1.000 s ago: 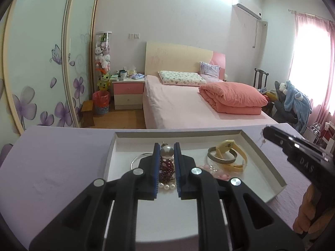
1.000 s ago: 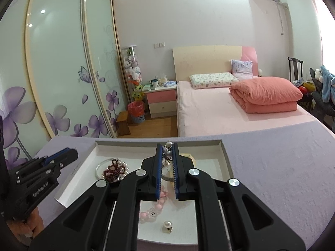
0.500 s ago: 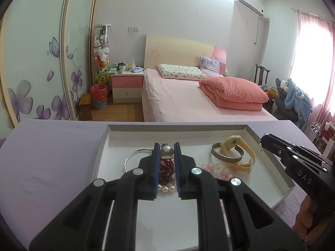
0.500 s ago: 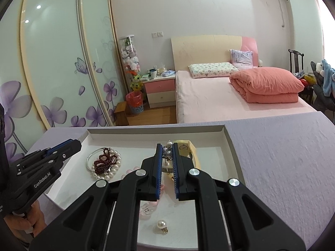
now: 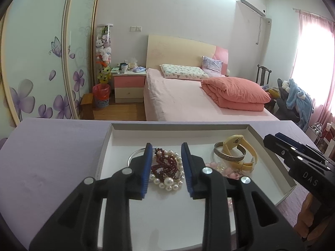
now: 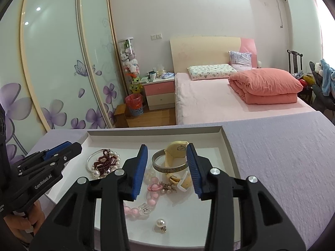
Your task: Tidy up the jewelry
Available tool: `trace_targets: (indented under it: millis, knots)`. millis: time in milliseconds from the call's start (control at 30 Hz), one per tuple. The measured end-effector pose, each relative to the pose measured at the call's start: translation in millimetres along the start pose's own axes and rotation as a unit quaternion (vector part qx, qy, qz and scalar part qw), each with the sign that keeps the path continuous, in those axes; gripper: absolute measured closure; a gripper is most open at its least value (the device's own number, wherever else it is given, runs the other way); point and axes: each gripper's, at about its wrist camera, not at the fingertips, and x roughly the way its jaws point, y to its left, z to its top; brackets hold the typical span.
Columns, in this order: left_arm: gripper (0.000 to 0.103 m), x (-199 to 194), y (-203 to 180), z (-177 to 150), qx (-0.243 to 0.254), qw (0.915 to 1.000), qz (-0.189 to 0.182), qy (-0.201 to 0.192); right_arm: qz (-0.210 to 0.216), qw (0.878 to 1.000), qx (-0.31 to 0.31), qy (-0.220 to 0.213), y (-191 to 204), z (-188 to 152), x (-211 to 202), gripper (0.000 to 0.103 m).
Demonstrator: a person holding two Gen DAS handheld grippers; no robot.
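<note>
Jewelry (image 6: 161, 186) partly hidden behind right tool (image 6: 167, 152).

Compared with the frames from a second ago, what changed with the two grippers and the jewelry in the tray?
Both grippers have just been opening: the left gripper now stands open over the dark red bead and pearl pile, the right gripper over the yellow watch and silver bangle. Neither grips anything. The white tray, the pink bead bracelet and the loose pearl pendant lie as before.
</note>
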Motion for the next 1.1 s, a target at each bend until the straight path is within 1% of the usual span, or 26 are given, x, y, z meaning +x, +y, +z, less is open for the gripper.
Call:
trace_targets:
  millis: [67,300,400,433,500,533,600,633,667,700,767,833,900,1033,1100]
  knots:
    - [0.07,-3,1,0,-0.001,1.0,0.002,-0.002,-0.001,1.0,0.0,-0.001,0,0,-1,0.063]
    - [0.067,-15,4,-2,-0.005,0.9999,0.007,-0.005,-0.002,1.0,-0.002,-0.005,1,0,-11,0.063]
    - [0.061,-23,4,-4,-0.007,0.9999,0.01,-0.007,-0.003,1.0,-0.004,-0.004,4,-1,-16,0.062]
    - [0.059,-26,7,-5,-0.008,0.9999,0.01,-0.008,-0.003,1.0,-0.004,-0.004,4,-2,-18,0.059]
    - [0.054,-32,8,-7,-0.009,0.9998,0.012,-0.01,-0.005,1.0,-0.006,-0.007,6,-4,-23,0.046]
    - [0.051,-35,9,-8,-0.01,0.9998,0.012,-0.011,-0.007,1.0,-0.007,-0.009,6,-4,-26,0.043]
    - [0.044,-44,11,-10,-0.013,0.9997,0.013,-0.013,-0.006,1.0,-0.01,-0.014,9,-5,-34,0.031]
    - [0.038,-48,12,-11,-0.014,0.9997,0.013,-0.015,-0.005,1.0,-0.011,-0.017,10,-6,-38,0.028]
    - [0.032,-54,12,-12,-0.014,0.9997,0.014,-0.018,-0.005,1.0,-0.013,-0.02,13,-7,-43,0.022]
    - [0.029,-60,13,-13,-0.012,0.9996,0.016,-0.021,-0.005,1.0,-0.015,-0.023,15,-8,-48,0.015]
    - [0.018,-73,13,-16,-0.011,0.9995,0.015,-0.026,-0.004,0.999,-0.017,-0.029,17,-10,-57,0.011]
    - [0.014,-88,16,-19,-0.015,0.9994,0.007,-0.029,-0.007,0.999,-0.021,-0.033,22,-13,-69,0.008]
    - [0.011,-104,17,-24,-0.016,0.9993,-0.001,-0.033,-0.009,0.999,-0.027,-0.039,28,-17,-83,0.005]
    - [0.004,-141,18,-40,-0.008,0.9988,-0.002,-0.048,-0.011,0.998,-0.037,-0.052,34,-28,-114,0.004]
    - [0.004,-164,21,-51,-0.008,0.9984,-0.003,-0.056,-0.01,0.998,-0.036,-0.057,35,-36,-130,0.003]
